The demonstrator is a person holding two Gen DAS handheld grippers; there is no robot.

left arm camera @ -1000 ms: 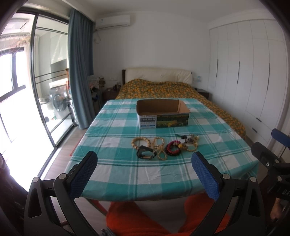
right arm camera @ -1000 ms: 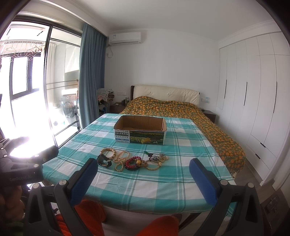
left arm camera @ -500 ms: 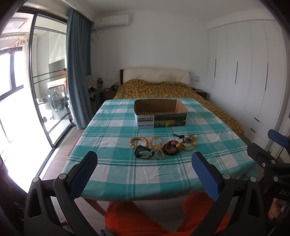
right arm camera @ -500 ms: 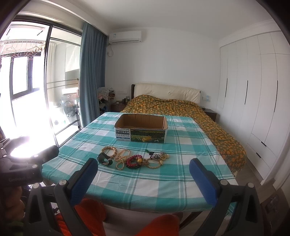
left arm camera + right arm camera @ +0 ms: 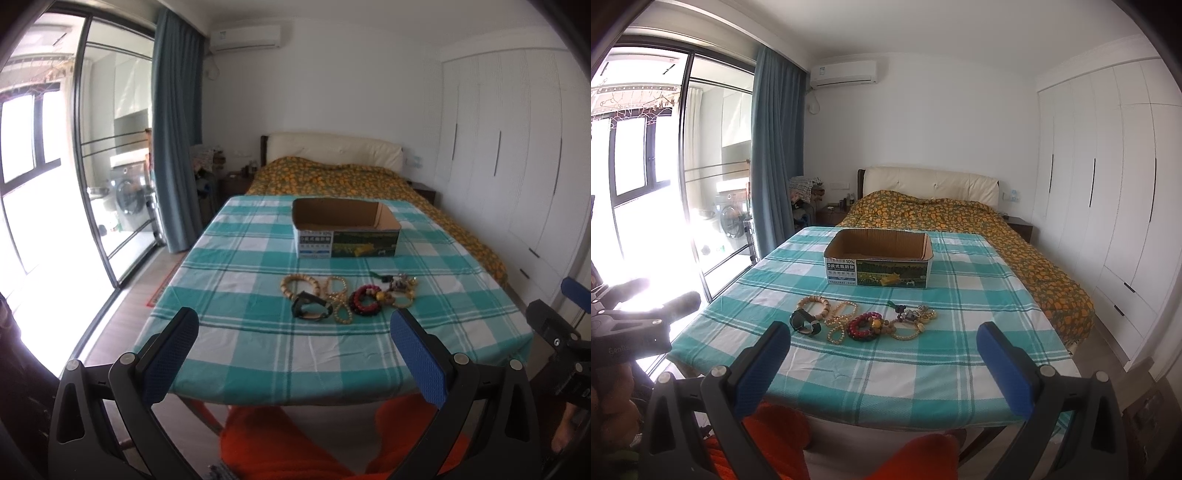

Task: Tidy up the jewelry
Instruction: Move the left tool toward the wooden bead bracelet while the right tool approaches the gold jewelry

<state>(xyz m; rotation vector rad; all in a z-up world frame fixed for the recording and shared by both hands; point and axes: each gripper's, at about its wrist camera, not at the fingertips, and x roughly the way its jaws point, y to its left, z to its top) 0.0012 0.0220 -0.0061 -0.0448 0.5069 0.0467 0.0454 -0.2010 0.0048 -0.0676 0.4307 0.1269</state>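
Several bracelets lie in a cluster on the teal checked tablecloth [image 5: 258, 343]: a tan bead bracelet [image 5: 300, 283], a black band [image 5: 309, 309], a pale bead string [image 5: 340, 299], a dark red bead bracelet [image 5: 365, 304] and gold pieces [image 5: 402, 291]. The cluster also shows in the right wrist view [image 5: 864, 323]. An open cardboard box [image 5: 345, 229] stands behind them, and in the right wrist view [image 5: 878, 264] too. My left gripper [image 5: 295, 354] is open and empty, short of the table's near edge. My right gripper [image 5: 884, 358] is open and empty, likewise held back.
A bed with an orange patterned cover [image 5: 343, 177] lies beyond the table. White wardrobes [image 5: 517, 147] line the right wall. A glass sliding door [image 5: 74, 184] and blue curtain [image 5: 177, 129] are at the left. Orange-clad knees [image 5: 280, 443] are below the table edge.
Both grippers have edged slightly nearer the table and the views have shifted a little. Both stay open and the jewelry has not moved.
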